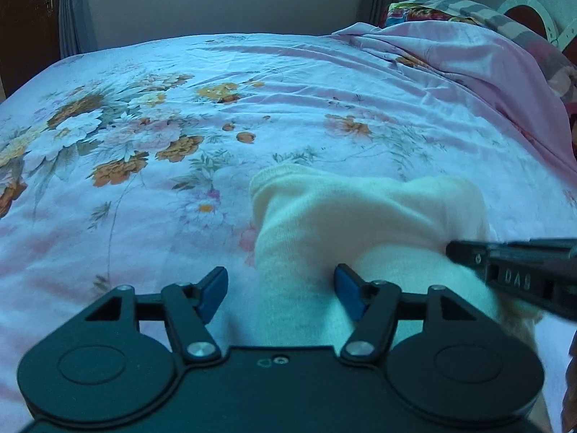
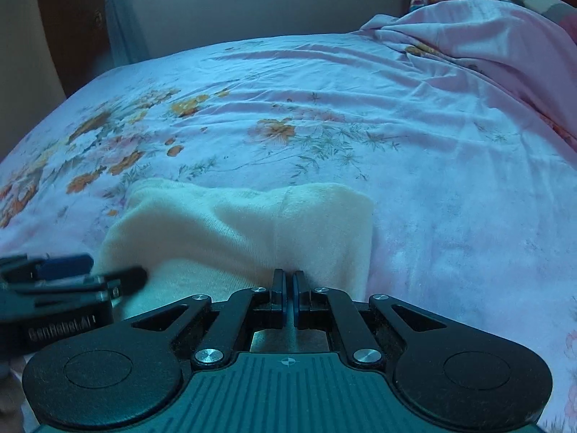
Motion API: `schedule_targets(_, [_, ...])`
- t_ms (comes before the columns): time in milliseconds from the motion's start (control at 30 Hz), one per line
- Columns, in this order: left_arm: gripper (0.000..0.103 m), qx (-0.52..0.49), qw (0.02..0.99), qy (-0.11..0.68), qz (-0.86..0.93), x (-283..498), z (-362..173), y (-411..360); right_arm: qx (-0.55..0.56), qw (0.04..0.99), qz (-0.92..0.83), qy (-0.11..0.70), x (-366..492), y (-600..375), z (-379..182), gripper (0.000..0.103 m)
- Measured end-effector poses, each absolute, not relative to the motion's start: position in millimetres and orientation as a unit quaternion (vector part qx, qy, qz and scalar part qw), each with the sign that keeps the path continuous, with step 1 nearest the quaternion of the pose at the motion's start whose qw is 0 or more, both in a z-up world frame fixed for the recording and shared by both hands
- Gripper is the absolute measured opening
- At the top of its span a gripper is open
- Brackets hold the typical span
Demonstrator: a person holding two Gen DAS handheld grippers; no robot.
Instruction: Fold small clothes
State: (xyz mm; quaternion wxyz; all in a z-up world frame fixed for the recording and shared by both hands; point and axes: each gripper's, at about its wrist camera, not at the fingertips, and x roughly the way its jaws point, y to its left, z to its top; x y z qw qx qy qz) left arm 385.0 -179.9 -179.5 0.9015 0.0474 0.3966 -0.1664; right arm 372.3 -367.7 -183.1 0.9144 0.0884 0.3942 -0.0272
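Cream garment [image 2: 230, 223] lies on floral bedsheet [image 1: 288, 83], near edge under both tools. Right gripper [image 2: 288, 288] jaws pinched closed on near hem; left gripper [image 1: 281, 288] jaws wide open astride cloth, gripping nothing.

Step, likely: securing second hold before fold. Next: left closes on hem, both lift together.

Left view shows right tool from side; right view shows pinch itself.

Quick count: one cream garment [image 1: 324, 223] on one bed [image 1: 144, 216]. Two tongs in play, left tongs [image 1: 281, 292] and right tongs [image 2: 288, 297], each with two blue pads, so four pads [image 1: 212, 294] total. One rumpled pink blanket [image 1: 468, 61] heaped at the far right, one striped pillow [image 1: 468, 9] behind it, two curtains [image 1: 72, 11] either side of the one window.
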Motion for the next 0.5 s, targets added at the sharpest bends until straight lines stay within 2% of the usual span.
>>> schedule_targets(300, [0.064, 0.064, 0.895, 0.401, -0.186, 347, -171, -169, 0.078, 0.939, 0.000, 0.336, 302, -332, -151, 0.004])
schedule_targets(500, [0.063, 0.073, 0.881, 0.423, -0.202, 320, -178, -168, 0.071, 0.918, -0.002, 0.391, 275, -325, -189, 0.004])
